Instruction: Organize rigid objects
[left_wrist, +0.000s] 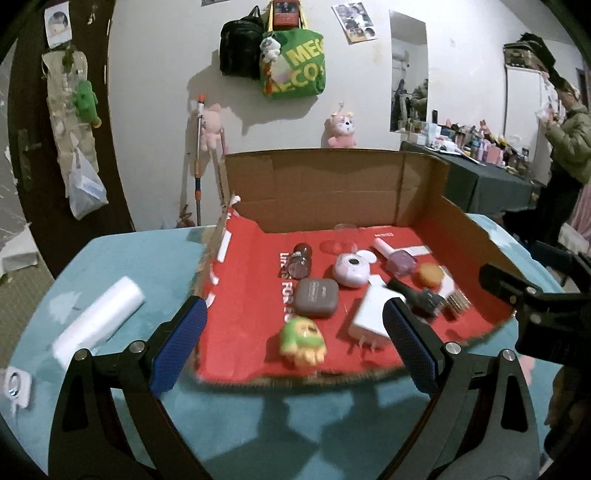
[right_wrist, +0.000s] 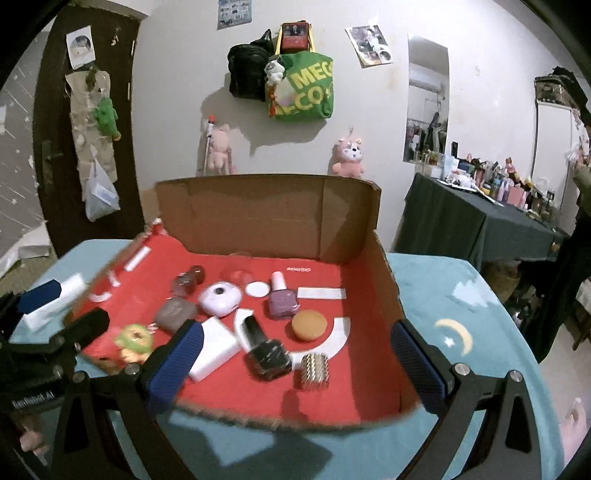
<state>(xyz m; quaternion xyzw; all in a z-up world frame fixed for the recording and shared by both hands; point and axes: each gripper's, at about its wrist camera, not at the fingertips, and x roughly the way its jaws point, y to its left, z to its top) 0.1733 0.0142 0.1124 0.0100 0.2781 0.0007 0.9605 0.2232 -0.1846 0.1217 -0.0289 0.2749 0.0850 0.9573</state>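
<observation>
A cardboard box with a red floor (left_wrist: 251, 295) (right_wrist: 369, 376) lies open on the teal table. In it are a green toy figure (left_wrist: 302, 341) (right_wrist: 135, 341), a grey-brown case (left_wrist: 316, 297) (right_wrist: 175, 313), a white charger block (left_wrist: 371, 314) (right_wrist: 214, 347), a black nail polish bottle (left_wrist: 421, 297) (right_wrist: 264, 349), a purple one (left_wrist: 399, 260) (right_wrist: 282, 301), a lilac round case (left_wrist: 351, 269) (right_wrist: 220, 299), an orange disc (left_wrist: 430, 275) (right_wrist: 309, 324) and a gold studded piece (right_wrist: 314, 371). My left gripper (left_wrist: 295, 354) and right gripper (right_wrist: 295, 369) are open and empty at the box's near edge.
A white roll (left_wrist: 99, 315) lies on the table left of the box, and a small white device (left_wrist: 14, 384) sits at the table's left edge. The box has tall back and right walls (right_wrist: 388, 291). A dark cluttered table (right_wrist: 480, 221) stands at the right.
</observation>
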